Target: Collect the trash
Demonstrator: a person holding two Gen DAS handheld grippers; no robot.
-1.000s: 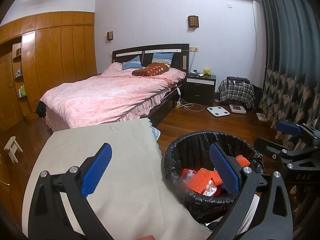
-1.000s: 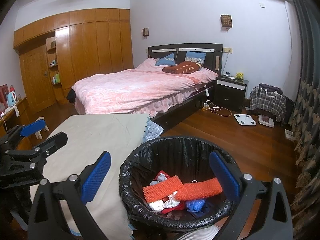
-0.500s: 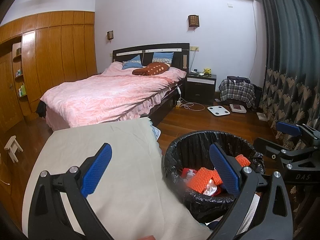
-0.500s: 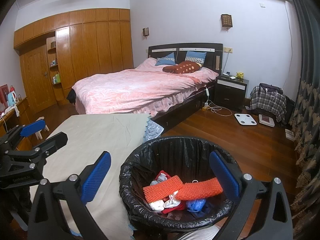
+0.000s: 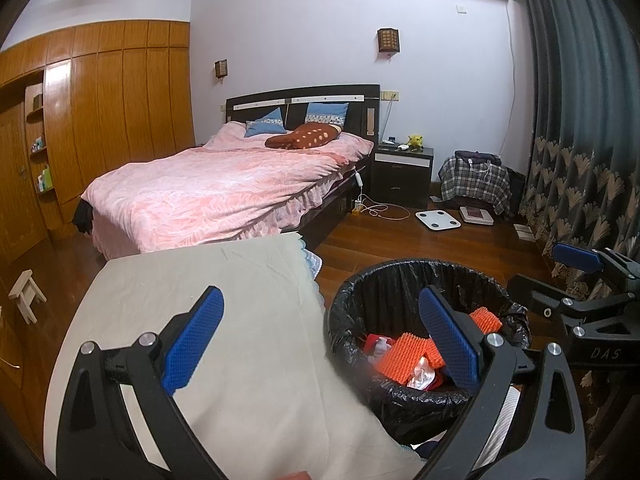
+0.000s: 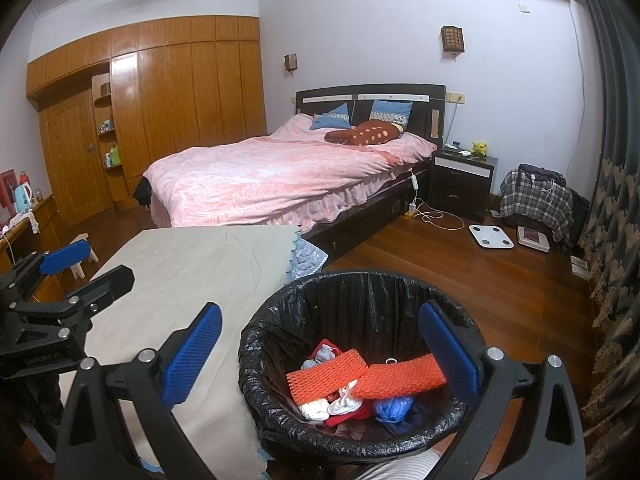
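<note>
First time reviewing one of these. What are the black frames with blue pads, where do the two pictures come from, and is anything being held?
Each picture comes from a camera mounted on a handheld gripper, looking along its two blue-padded fingers. The left gripper looks out over the cloth-covered table; the right gripper hangs above the black-lined trash bin. Both are open and hold nothing. The bin contains orange foam netting, white scraps and a blue bag. The visible tabletop shows only the cloth. Each camera also catches the other gripper at its edge.
</note>
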